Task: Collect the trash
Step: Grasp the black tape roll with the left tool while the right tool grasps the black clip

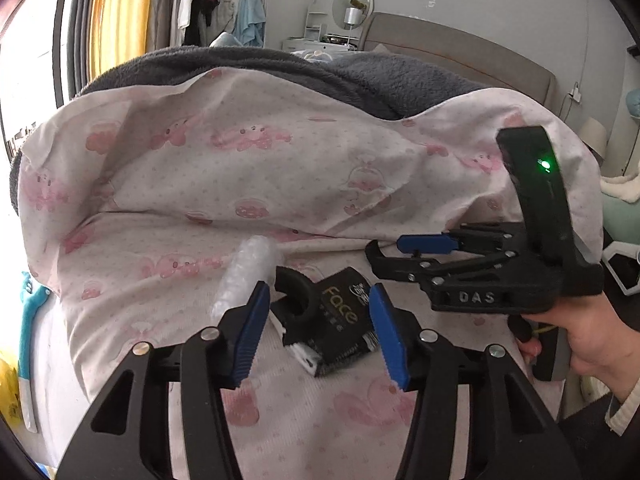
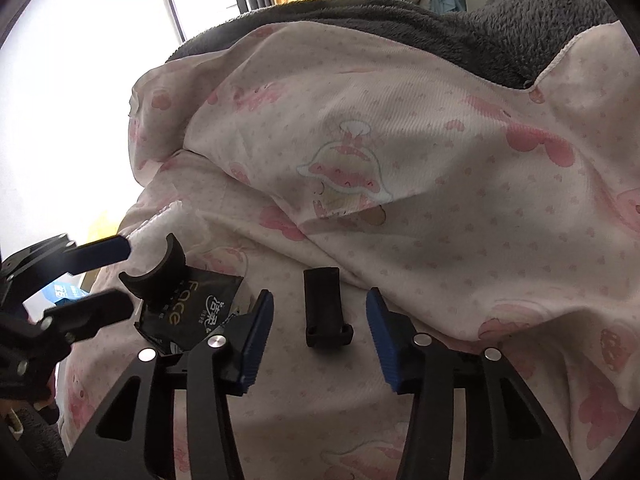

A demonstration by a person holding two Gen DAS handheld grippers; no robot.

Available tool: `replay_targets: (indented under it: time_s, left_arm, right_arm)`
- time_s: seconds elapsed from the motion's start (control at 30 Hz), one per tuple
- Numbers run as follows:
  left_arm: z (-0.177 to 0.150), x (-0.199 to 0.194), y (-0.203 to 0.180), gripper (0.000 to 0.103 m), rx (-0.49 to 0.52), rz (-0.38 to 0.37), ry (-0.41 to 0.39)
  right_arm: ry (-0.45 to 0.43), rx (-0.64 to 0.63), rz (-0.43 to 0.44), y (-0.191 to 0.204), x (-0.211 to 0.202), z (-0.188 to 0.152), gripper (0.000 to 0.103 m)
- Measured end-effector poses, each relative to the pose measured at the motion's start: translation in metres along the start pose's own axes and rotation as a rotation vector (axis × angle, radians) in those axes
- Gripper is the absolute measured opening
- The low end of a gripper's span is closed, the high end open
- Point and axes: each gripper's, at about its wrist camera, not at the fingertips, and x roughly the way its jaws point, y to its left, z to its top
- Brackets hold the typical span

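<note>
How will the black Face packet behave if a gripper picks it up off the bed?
The black Face packet looks thin and crinkled, so probably light and floppy. Its film seems glossy, perhaps slippery. The curved black piece resting on it might slide off.

Black grippers (image 1: 316,334), blue ribbed pads (image 1: 248,336), "DAS" embossed, green LED.

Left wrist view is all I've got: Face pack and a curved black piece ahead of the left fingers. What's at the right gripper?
Observer: A small black rectangular part lies on the sheet, between the open right gripper fingertips.
Operator: Gripped?
Observer: No, both blue pads stand clear of it.
Operator: Where's the pack from there?
Observer: The Face pack lies left of that part, outside the right gripper's left finger.
</note>
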Motion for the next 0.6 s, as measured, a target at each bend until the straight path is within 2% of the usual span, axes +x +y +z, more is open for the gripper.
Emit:
replay_targets:
  time_s: [0.37, 0.53, 0.6]
  left_arm:
    - [0.004, 0.026, 0.007, 0.047, 0.005, 0.015, 0.042]
    - [0.003, 0.031, 0.009, 0.046, -0.001, 0.008, 0.052]
    - [0.001, 0.035, 0.012, 0.044, -0.012, 0.001, 0.058]
  right_arm:
    - [0.022, -0.009, 0.014, -0.004, 0.017, 0.004, 0.047]
    - [0.031, -0.018, 0.009, -0.003, 0.023, 0.005, 0.041]
    - [0.034, -0.024, 0.006, -0.002, 0.025, 0.006, 0.034]
